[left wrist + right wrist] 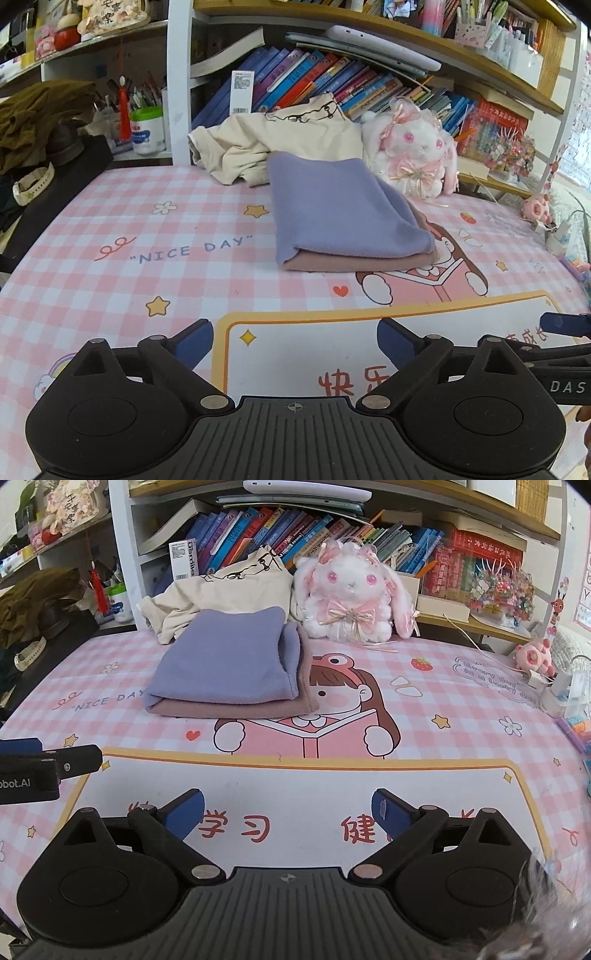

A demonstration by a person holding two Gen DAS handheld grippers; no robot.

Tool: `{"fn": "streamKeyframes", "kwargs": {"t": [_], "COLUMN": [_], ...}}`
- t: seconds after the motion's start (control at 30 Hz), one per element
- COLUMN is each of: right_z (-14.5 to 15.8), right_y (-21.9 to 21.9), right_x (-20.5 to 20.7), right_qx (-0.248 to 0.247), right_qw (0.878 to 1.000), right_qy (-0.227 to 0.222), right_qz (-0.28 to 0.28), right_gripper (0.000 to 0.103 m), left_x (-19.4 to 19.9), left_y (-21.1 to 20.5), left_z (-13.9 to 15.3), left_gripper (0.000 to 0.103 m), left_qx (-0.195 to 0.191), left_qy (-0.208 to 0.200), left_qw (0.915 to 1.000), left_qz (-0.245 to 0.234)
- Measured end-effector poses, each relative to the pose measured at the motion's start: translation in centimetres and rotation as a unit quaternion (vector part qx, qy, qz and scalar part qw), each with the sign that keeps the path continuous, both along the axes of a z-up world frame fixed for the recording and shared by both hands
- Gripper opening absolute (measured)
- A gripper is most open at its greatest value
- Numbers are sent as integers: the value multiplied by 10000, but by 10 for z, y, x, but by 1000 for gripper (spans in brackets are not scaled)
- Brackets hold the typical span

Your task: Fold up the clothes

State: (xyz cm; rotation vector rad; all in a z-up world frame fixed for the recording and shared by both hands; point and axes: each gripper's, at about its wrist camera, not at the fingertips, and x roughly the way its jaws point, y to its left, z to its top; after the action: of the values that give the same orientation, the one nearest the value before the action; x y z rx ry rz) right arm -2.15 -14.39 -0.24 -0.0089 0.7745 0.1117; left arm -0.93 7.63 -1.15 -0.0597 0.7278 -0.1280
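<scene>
Both the left hand-held gripper [295, 347] and right hand-held gripper [288, 816] gape wide and empty over bare pink checked bench [110, 295], well short of the folded lilac fleece cloth's [343, 214] near edge.

Tabletop [110, 206] w/ pink-and-white check cover, cartoon prints and "NICE DAY" lettering, set against white-framed bookshelves [177, 74] w/ wooden boards. Shelves packed w/ leaning colourful books [258, 528], a pen pot [147, 125], trinkets. A white plush rabbit [351, 594] sits at the back edge. Daylight enters at far right.
</scene>
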Motion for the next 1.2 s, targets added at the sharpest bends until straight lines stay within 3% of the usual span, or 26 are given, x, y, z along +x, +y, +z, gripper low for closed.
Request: {"fn": "streamKeyframes", "kwargs": {"t": [1.2], "right_z": [-4], "right_y": [0], "right_x": [4], "right_qx": [-60], "right_qw": [10000], "right_qy": [76], "right_qz": [17], "right_gripper": [102], "left_x": [3], "left_y": [0], "left_z": [-2], "left_gripper": [101], "left_qx": [28], "left_qy": [125], "left_qw": [9999], "left_qz": [61]}}
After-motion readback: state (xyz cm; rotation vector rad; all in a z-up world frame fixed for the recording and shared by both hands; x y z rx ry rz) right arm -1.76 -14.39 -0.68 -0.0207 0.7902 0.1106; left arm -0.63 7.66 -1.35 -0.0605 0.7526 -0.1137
